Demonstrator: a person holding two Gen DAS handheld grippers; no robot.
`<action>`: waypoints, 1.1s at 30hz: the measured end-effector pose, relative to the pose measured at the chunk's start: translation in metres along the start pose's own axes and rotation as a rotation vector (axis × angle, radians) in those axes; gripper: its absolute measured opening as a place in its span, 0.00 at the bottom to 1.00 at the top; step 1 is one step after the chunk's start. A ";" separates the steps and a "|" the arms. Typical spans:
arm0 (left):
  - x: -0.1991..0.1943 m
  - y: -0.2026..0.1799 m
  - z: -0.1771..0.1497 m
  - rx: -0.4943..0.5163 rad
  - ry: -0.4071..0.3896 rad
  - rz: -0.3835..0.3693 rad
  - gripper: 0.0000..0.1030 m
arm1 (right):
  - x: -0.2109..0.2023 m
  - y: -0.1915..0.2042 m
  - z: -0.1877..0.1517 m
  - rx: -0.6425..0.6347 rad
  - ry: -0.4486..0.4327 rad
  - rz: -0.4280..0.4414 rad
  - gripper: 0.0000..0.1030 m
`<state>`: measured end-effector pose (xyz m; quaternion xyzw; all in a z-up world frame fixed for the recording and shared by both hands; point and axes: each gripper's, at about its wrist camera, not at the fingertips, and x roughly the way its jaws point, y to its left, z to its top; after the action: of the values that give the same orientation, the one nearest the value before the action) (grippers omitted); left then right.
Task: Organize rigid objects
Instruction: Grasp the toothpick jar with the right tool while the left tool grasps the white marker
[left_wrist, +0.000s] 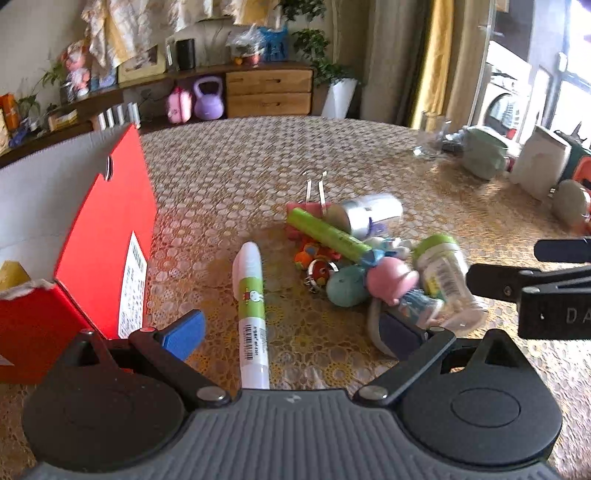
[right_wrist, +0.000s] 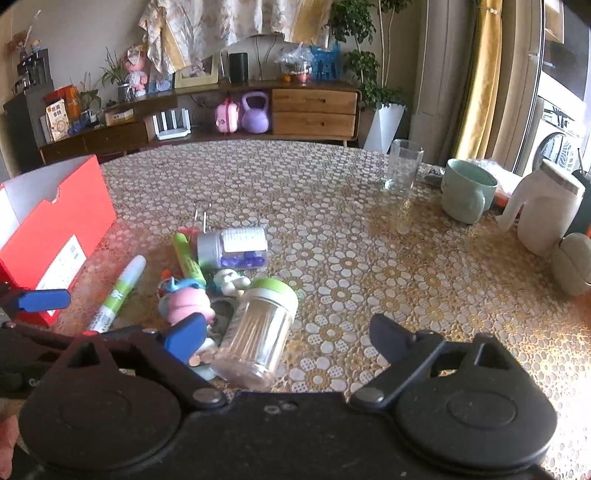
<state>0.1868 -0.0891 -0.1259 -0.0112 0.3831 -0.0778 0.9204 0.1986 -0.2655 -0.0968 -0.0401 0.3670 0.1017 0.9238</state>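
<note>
Right gripper (right_wrist: 288, 341) sat low over the table (right_wrist: 369, 258), jaws spread wide, nothing pinched; its blue-padded finger (right_wrist: 186, 339) lay just by the clear toothpick jar (right_wrist: 258, 332) w/ green lid, jar on its side betw. the fingers but pads not pressing it. Left gripper (left_wrist: 291, 332) likewise released, jaws apart, the white-and-green marker (left_wrist: 251, 310) lying flat on the cloth betw. them, touching neither pad as far as could be seen. Just past the jar, a pile: pink toy figure (right_wrist: 188, 304), green tube (right_wrist: 188, 260), small white figure (right_wrist: 229, 280), and a silver-capped jar (right_wrist: 232, 247) w/ purple bits inside, tipped over. Two thin metal prongs (right_wrist: 201, 218) stuck up behind the pile. Red box (right_wrist: 59, 236) stood open at the left edge, near the marker, apart from the pile. Far right: drinking glass (right_wrist: 402, 170), pale green mug (right_wrist: 467, 192), white jug (right_wrist: 546, 210), all upright, well apart from the clutter.
</note>
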 end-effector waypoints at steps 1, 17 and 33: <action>0.005 0.001 0.000 -0.004 0.011 0.010 0.97 | 0.003 0.000 0.000 0.001 0.005 -0.002 0.85; 0.030 0.014 0.003 -0.012 0.042 0.064 0.48 | 0.045 0.004 0.003 0.123 0.121 0.037 0.62; 0.021 0.020 0.001 -0.016 0.022 0.053 0.16 | 0.033 0.002 0.001 0.180 0.114 0.027 0.41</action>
<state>0.2045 -0.0727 -0.1417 -0.0076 0.3942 -0.0506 0.9176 0.2227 -0.2580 -0.1189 0.0422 0.4270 0.0782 0.8999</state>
